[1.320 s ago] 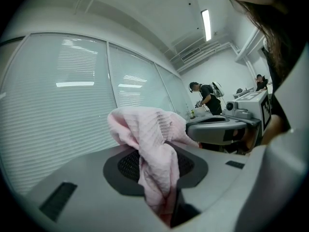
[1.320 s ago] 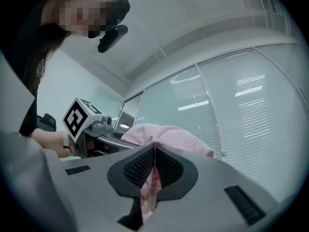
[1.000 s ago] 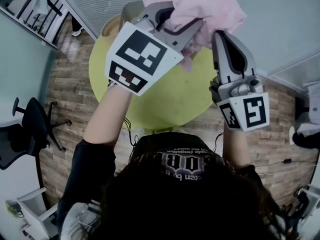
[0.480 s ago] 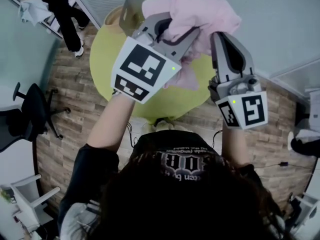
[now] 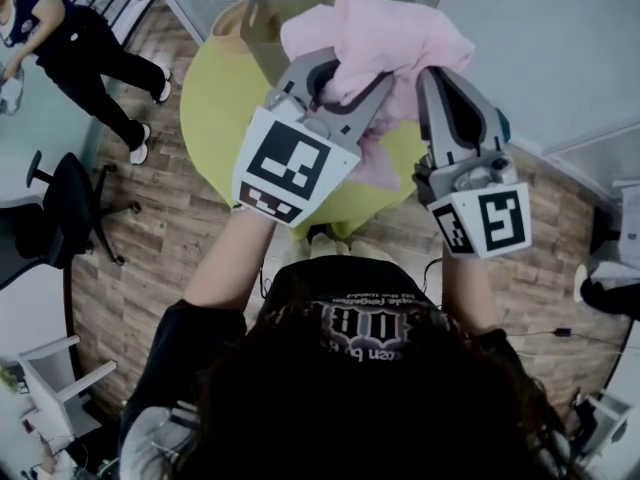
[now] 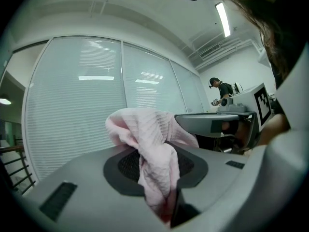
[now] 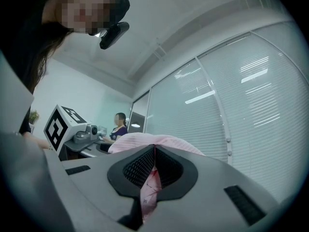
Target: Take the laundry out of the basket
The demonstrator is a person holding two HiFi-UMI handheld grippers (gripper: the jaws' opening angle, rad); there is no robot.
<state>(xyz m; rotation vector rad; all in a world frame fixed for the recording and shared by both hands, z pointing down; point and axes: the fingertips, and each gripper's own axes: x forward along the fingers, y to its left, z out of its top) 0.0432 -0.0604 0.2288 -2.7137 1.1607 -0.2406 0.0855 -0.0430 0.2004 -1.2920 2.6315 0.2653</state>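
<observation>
Ribbed pink cloth (image 5: 390,38); matt wooden floor (image 5: 130,268)

Below me, a round yellow-green table (image 5: 215,113) stands on a wood-plank floor (image 5: 130,268). To my left, a black office chair (image 5: 55,208) sits near a person (image 5: 80,48) in dark clothes.

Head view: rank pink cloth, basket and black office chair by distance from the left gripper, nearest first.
1. pink cloth: pinched in the fingers of the left gripper, touching it.
2. basket: just behind the cloth, at the top of the view.
3. black office chair: on the floor, far left.
</observation>
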